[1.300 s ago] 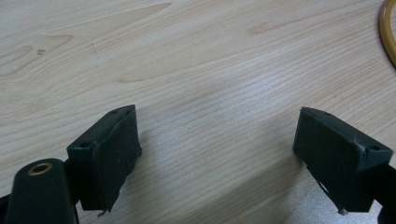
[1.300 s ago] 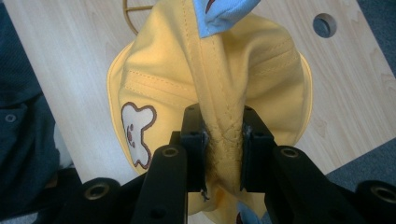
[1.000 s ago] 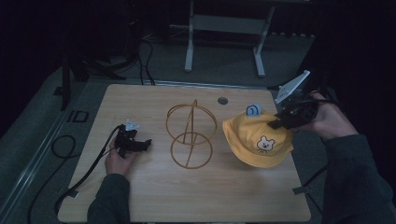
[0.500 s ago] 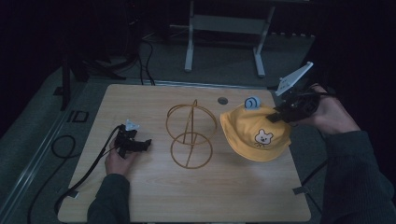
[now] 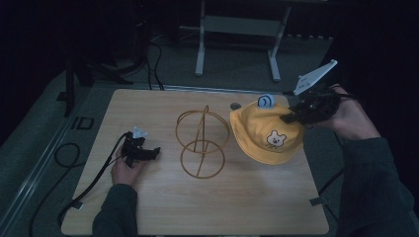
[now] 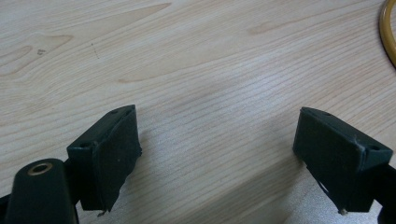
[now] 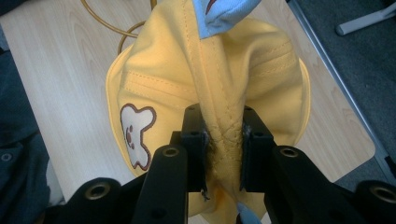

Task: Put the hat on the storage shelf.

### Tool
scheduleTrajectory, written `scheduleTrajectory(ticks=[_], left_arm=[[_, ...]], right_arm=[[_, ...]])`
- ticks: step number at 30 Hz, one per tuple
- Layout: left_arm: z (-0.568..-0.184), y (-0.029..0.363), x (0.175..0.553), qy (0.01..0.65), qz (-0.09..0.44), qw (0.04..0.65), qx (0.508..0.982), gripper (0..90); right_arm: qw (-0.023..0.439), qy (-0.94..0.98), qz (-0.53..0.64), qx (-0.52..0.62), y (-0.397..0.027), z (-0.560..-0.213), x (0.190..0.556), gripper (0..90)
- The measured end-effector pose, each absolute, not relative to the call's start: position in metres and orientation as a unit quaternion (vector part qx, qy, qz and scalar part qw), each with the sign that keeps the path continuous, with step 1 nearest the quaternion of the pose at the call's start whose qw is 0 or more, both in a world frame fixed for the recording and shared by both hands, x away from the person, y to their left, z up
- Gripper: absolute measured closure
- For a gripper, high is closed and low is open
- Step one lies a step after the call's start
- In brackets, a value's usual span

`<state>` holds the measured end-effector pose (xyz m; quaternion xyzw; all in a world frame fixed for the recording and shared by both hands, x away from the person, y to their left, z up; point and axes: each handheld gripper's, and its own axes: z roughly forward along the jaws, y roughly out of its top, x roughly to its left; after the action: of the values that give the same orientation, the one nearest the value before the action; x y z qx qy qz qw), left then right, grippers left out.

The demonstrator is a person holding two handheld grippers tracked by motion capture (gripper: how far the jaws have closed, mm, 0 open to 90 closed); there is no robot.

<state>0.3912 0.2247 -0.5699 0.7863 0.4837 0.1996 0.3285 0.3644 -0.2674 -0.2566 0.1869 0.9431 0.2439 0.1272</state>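
Note:
A yellow child's hat with a bear patch and a blue ear hangs tilted over the table's right side. My right gripper is shut on a pinched fold of its crown; in the right gripper view the yellow hat bunches between the two black pads. A gold wire stand of two rings on a post stands at the table's middle, just left of the hat. My left gripper rests low on the wooden table at the left, open, with bare wood between its fingertips.
A small dark round object lies on the table behind the hat. A black cable trails from the left gripper off the table's left edge. A metal frame stands on the floor beyond the table.
The right gripper has lifted the hat and carried it up and to the right, so it now hangs tilted above the table. The left gripper has stayed put.

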Motion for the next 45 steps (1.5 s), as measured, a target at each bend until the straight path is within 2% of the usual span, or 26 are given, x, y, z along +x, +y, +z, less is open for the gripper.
scheduleTrajectory(ticks=[18, 45], left_arm=[[-0.57, 0.225, 0.391, 0.484, 0.2, 0.328, 0.786, 14.4], [-0.57, 0.225, 0.391, 0.484, 0.2, 0.329, 0.786, 14.3]], right_arm=[[0.153, 0.931, 0.273, 0.186, -0.259, -0.244, 0.367, 75.9], [0.155, 0.93, 0.293, 0.16, -0.231, -0.228, 0.369, 75.9]])
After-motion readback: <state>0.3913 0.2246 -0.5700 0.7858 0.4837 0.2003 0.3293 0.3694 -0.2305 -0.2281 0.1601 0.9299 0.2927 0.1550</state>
